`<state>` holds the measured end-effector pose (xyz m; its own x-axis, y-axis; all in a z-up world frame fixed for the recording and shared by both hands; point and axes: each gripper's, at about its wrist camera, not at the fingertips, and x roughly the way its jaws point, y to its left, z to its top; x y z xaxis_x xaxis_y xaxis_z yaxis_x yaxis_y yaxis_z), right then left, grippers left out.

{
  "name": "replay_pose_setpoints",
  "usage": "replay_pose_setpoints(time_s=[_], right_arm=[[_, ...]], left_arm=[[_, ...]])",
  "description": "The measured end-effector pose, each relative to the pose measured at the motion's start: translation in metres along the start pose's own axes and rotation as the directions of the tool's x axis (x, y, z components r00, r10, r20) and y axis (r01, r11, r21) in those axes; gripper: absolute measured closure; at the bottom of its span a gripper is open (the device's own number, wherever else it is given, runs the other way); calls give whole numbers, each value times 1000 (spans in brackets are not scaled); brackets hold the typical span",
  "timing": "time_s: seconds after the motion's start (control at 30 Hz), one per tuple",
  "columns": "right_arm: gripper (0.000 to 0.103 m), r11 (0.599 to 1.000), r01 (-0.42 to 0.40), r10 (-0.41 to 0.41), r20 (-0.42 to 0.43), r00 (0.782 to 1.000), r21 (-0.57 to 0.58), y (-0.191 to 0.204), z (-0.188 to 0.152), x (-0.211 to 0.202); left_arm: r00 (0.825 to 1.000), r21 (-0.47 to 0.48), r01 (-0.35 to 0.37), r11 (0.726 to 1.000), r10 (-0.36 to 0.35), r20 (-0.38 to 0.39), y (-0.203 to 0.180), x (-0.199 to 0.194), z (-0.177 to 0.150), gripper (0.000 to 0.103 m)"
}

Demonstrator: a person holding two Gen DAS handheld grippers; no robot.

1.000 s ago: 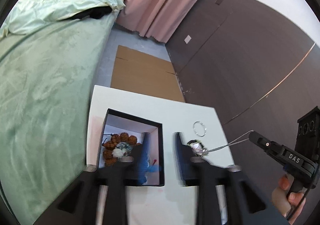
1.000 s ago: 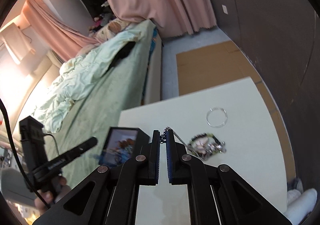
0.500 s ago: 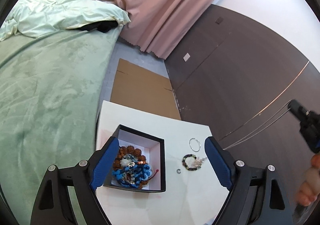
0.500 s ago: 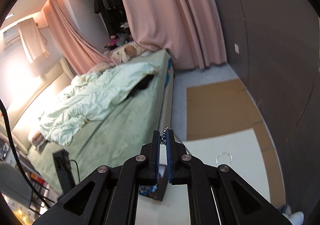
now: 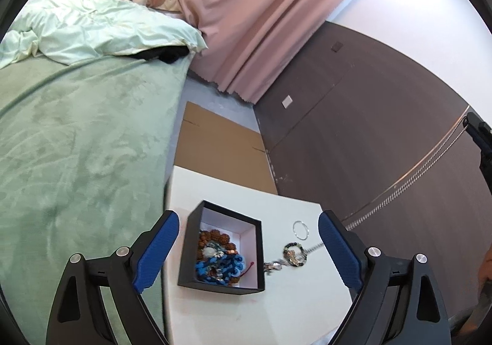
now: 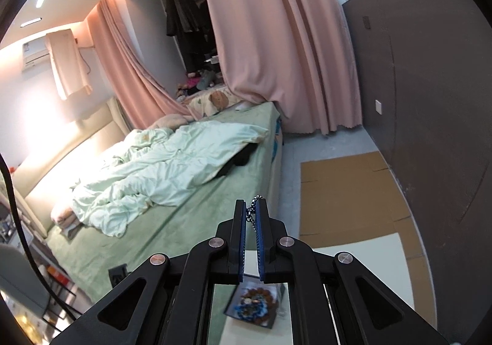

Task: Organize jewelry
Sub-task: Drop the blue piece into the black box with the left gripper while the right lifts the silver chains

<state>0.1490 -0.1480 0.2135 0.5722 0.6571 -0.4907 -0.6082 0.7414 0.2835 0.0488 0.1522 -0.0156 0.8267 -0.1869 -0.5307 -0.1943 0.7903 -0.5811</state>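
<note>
The left gripper (image 5: 246, 240) hangs high above the white surface (image 5: 215, 191), looking down, its blue-padded jaws spread wide with nothing between them. Framed between those jaws sits the black box (image 5: 221, 249), white inside and holding brown beads and blue jewelry, near the surface's edge beside the bed (image 5: 77, 145). The right gripper (image 6: 252, 222) is raised well above the surface, pointing out over the bed, its jaws pinched on a silver chain necklace (image 5: 415, 173); a few links show between the pads at the tips. From there the chain runs taut, slanting down to the surface just beside the box, where a beaded bracelet (image 5: 294, 249) and a thin ring (image 5: 300, 230) lie.
</note>
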Motion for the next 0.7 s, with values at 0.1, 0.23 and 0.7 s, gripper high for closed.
replay_pose_setpoints(time_s=[0.1, 0.23, 0.7], right_arm=[[96, 999, -34, 34, -1, 999, -17, 18, 3, 2], [96, 997, -58, 58, -1, 998, -47, 41, 9, 5], [96, 995, -76, 75, -16, 997, -67, 62, 13, 21]], left_arm=[[1000, -8, -6, 1000, 6, 16, 5, -6, 2, 11], [1000, -25, -2, 1000, 3, 24, 11, -11, 3, 10], [999, -49, 3, 999, -1, 42, 18, -16, 5, 10]])
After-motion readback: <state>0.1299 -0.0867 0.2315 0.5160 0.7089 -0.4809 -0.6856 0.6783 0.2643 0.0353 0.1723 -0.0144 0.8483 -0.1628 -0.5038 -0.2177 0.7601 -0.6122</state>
